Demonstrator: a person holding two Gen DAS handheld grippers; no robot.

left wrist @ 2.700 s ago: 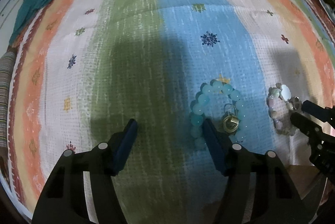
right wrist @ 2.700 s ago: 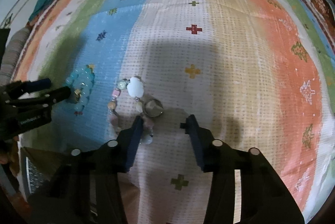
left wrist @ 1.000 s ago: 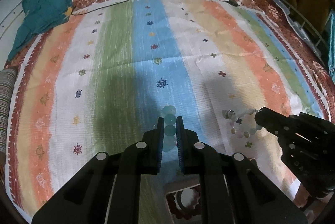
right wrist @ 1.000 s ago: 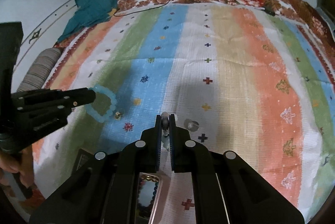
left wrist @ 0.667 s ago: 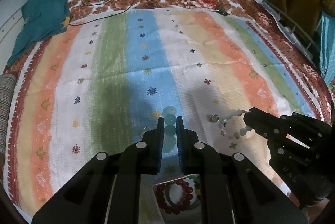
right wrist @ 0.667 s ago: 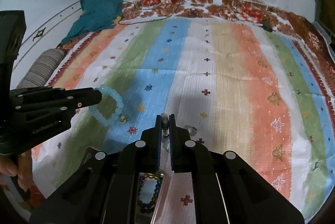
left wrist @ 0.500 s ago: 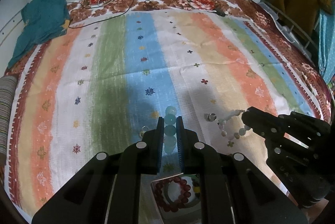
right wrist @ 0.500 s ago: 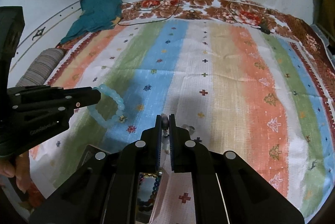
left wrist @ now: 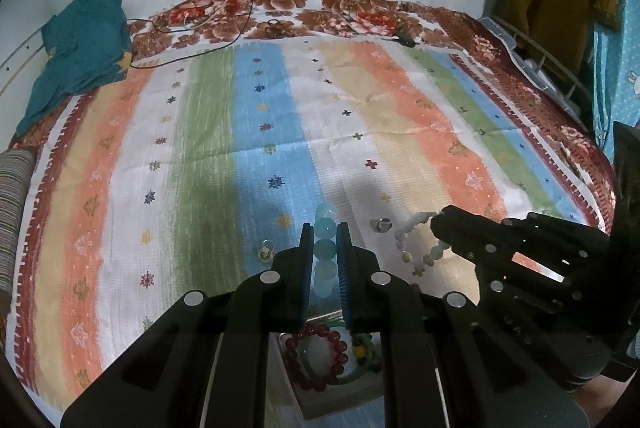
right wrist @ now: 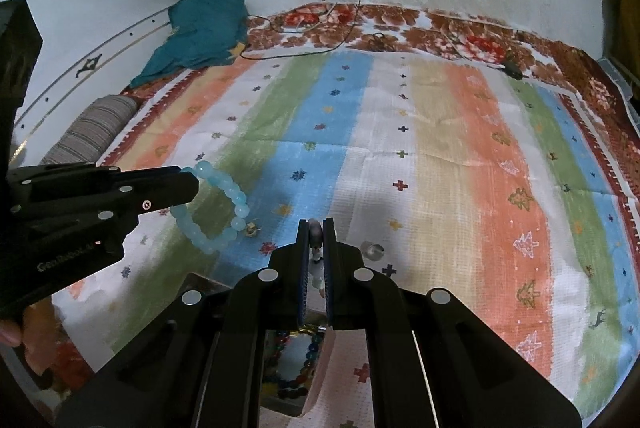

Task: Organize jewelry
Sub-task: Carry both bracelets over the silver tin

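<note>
Overhead, both grippers hang above the near edge of the striped bedspread (left wrist: 224, 148). Closed tight, the left gripper (left wrist: 325, 248) pinches the aqua bead bracelet (right wrist: 216, 212), whose loop dangles off its tip in the right wrist view. Equally closed, the right gripper (right wrist: 316, 240) clamps a pale mixed-bead bracelet (left wrist: 416, 244), hanging free of the cloth. Below them sits a jewelry box (left wrist: 340, 392) holding a dark red bead bracelet (left wrist: 316, 356). A teal cloth (left wrist: 80, 48) lies at the far left corner.
</note>
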